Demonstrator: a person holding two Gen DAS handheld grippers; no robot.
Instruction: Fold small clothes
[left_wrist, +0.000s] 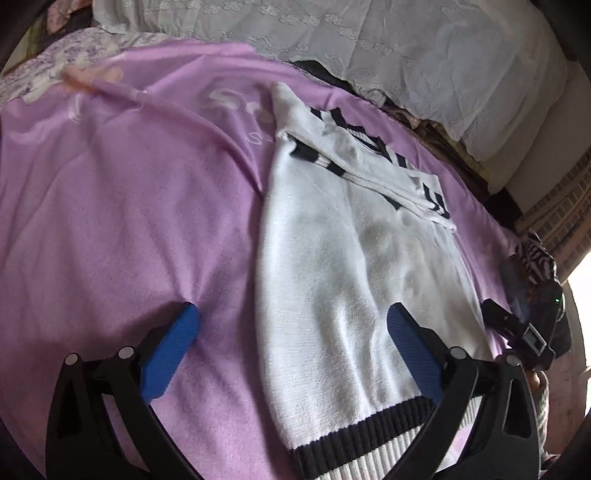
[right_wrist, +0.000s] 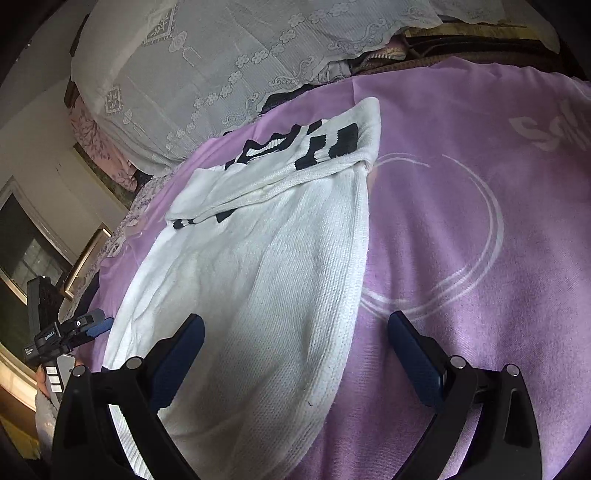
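A small white knit sweater (left_wrist: 343, 280) with black stripes and a black-edged ribbed hem lies on a purple blanket (left_wrist: 110, 206). Its sleeves are folded across the upper part. My left gripper (left_wrist: 293, 332) is open and empty, low over the sweater's left edge near the hem. In the right wrist view the same sweater (right_wrist: 258, 266) lies lengthwise. My right gripper (right_wrist: 295, 343) is open and empty over the sweater's right edge. The left gripper also shows at the left of the right wrist view (right_wrist: 70, 332), and the right gripper at the right of the left wrist view (left_wrist: 532, 332).
The purple blanket (right_wrist: 461, 240) with white print covers the bed. A white lace-covered pile of bedding (right_wrist: 229, 66) lies behind it, also seen in the left wrist view (left_wrist: 424, 62). A floral cloth (left_wrist: 48, 66) sits at the far left. A window and wall (right_wrist: 33, 240) lie beyond the bed's left side.
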